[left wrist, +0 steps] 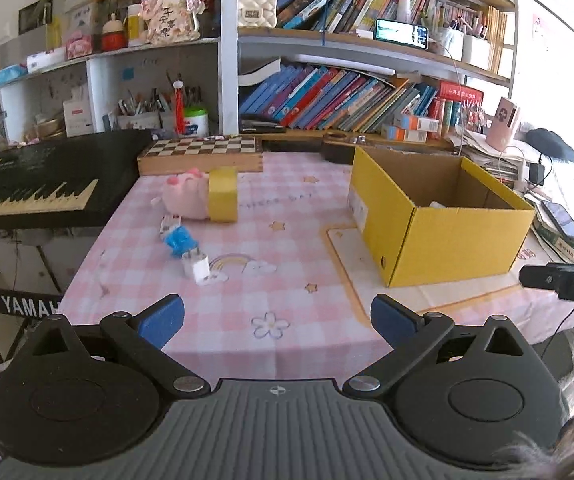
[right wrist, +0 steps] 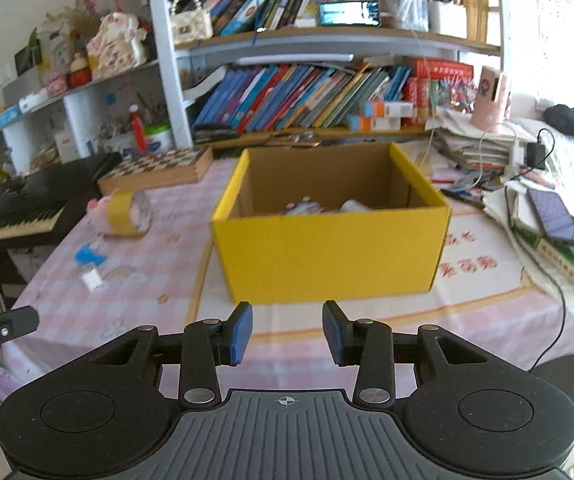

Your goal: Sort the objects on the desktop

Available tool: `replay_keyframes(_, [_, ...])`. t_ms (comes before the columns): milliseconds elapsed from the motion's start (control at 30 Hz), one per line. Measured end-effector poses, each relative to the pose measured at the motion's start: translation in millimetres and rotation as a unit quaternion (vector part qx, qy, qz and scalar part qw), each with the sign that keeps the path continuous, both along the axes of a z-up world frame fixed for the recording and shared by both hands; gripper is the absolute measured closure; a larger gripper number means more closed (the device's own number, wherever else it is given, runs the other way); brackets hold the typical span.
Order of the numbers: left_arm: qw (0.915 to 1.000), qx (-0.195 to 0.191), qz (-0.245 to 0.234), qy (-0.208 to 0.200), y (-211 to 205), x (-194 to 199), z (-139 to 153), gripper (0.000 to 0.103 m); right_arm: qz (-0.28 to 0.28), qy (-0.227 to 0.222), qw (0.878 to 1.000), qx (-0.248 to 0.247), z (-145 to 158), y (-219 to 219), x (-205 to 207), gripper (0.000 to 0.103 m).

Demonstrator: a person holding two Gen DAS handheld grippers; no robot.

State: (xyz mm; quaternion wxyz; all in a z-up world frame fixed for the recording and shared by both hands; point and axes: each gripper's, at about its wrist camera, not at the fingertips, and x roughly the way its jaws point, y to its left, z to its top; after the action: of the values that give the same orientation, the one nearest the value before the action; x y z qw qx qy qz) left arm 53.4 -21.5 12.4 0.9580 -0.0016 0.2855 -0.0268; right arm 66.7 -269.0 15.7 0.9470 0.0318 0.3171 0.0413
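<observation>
The left hand-held gripper [left wrist: 277, 322] hangs over the near edge of the counter [left wrist: 287, 240] with its blue pads spread wide and nothing between them. The right hand-held gripper [right wrist: 287, 334] sits just short of the yellow box [right wrist: 329, 248]; its jaws stand a little apart, gripping nothing. From the left camera, a small white item [left wrist: 196, 268] lies at about 11 o'clock, with a blue wrapper [left wrist: 180, 240] just beyond it. Farther on the same line a pink plush toy [left wrist: 185, 196] rests against a roll of yellow tape [left wrist: 223, 194] — the two touch. The box stands at 2 o'clock, open-topped, holding a few blurred things. Behind everything, a chessboard [left wrist: 201, 154] lies at 12 o'clock and a keyboard [left wrist: 31, 188] at 10 o'clock.
</observation>
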Motion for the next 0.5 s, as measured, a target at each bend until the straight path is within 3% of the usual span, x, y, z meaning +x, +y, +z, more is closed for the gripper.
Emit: replay_keyframes(500, [0.9998,0.004,0.000,0.022,28.4,-20.4,-11.3,0.002,0.064,0.031,0.997,-0.003,-14.6,60.2,-20.8,0.064])
